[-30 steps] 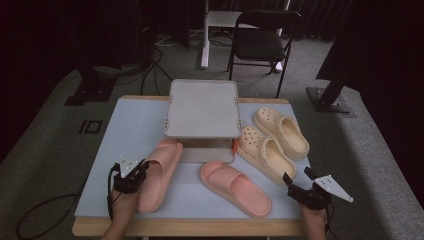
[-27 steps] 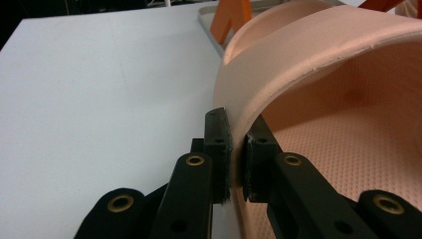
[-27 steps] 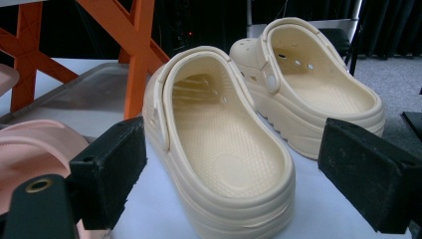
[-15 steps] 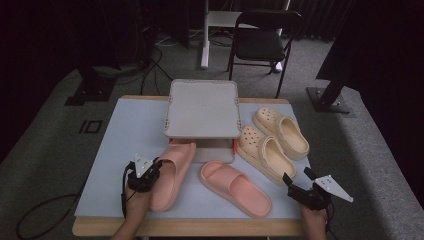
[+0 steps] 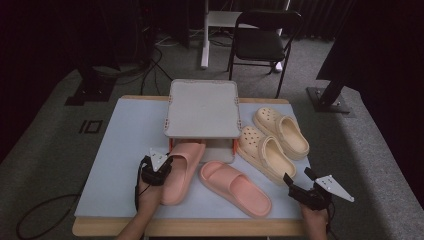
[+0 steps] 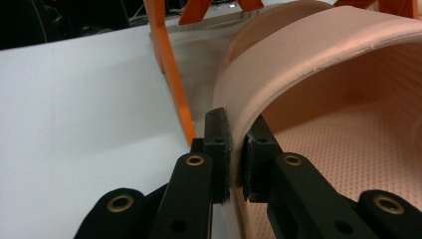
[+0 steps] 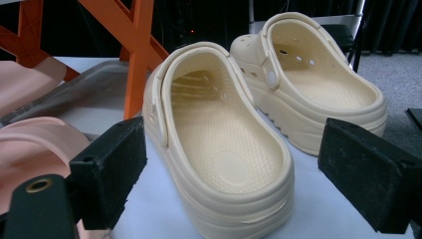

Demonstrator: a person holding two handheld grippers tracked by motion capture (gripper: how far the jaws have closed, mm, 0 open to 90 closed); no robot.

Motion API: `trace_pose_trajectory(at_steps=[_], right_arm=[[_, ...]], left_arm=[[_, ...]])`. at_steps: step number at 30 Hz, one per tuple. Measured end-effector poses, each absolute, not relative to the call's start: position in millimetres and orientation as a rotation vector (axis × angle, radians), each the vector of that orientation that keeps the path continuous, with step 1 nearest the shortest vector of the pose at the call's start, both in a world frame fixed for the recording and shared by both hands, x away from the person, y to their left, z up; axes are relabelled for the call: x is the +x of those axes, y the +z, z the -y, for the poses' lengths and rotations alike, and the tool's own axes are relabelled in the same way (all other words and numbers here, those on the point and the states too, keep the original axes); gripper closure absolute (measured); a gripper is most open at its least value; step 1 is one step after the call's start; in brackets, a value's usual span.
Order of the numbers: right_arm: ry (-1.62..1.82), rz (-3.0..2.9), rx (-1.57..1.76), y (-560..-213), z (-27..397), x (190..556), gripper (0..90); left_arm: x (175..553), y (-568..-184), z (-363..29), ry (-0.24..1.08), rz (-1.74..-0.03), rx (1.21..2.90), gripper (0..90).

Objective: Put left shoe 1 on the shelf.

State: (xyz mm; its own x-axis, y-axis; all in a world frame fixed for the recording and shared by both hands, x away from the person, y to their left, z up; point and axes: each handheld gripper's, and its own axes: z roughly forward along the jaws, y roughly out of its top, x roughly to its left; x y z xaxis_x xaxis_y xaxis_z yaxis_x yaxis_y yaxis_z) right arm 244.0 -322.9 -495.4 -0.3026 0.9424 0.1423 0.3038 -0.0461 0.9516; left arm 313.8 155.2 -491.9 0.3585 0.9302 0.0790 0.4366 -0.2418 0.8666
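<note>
The soft pink foam slide sandal (image 5: 180, 170), left of centre in the high view with its long axis running toward the grey shelf rack (image 5: 203, 108), is clamped at its side wall by the left gripper (image 6: 236, 149) fingers, while the right gripper (image 5: 299, 186) fingers are held apart, lower right.

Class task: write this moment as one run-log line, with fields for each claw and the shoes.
left claw: shut on pink slide rim, toe under rack | right claw: open, facing cream clog | second pink slide: flat on table
</note>
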Motion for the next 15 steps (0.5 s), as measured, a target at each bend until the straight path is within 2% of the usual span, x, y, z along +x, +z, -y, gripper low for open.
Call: trace_pose_trajectory(at_steps=[7, 15], right_arm=[[1.371, -1.639, 1.336, -496, 323, 244, 11.4], [1.375, -1.640, 1.340, -497, 324, 245, 11.4]], left_arm=[[322, -493, -142, 0.843, -1.190, 1.848, 83.5], [335, -495, -132, 0.857, -1.247, 1.791, 83.4]])
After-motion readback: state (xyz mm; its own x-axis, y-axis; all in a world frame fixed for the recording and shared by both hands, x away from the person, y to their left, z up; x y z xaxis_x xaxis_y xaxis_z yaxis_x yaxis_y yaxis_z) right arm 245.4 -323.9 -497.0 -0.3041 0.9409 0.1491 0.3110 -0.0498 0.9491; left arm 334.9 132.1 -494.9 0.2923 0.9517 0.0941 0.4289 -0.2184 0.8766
